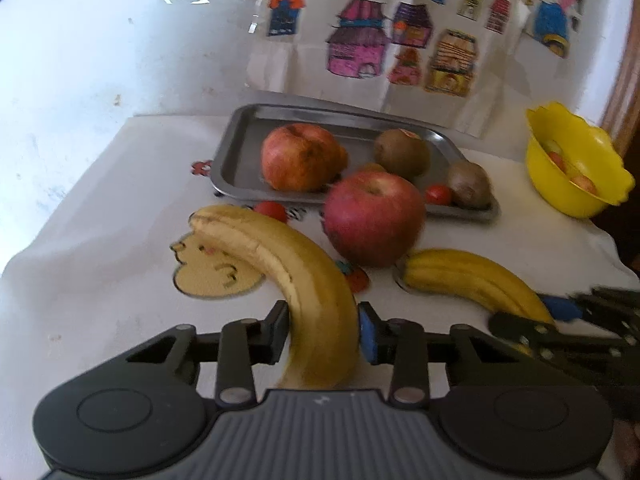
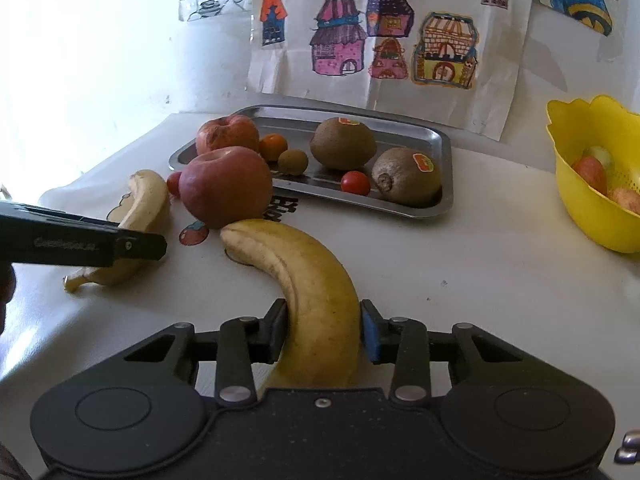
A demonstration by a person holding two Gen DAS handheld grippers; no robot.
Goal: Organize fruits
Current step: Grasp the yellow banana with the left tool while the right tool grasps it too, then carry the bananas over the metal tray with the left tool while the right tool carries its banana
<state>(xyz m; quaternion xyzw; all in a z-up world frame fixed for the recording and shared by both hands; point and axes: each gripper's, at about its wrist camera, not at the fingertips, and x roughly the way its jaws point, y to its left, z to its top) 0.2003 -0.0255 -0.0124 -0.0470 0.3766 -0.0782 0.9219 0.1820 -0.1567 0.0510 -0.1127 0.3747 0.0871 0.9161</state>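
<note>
Left gripper point(image 1: 323, 332) closed on one banana point(image 1: 296, 280), right gripper point(image 2: 323, 330) closed on the other banana point(image 2: 308, 292), both low over the worktop point(image 2: 480, 280). Best lifted gently, squeezed lightly, steered clear of the apple point(image 2: 226, 186) toward the tray point(image 2: 446, 168).

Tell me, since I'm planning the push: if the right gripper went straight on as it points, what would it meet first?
Probably the red apple on the cloth. The right gripper is shut on a banana whose tip points there; depth is unclear.

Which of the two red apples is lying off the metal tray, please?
The darker red apple on the white tablecloth, nearest the bananas; the paler one sits inside the steel tray.
</note>
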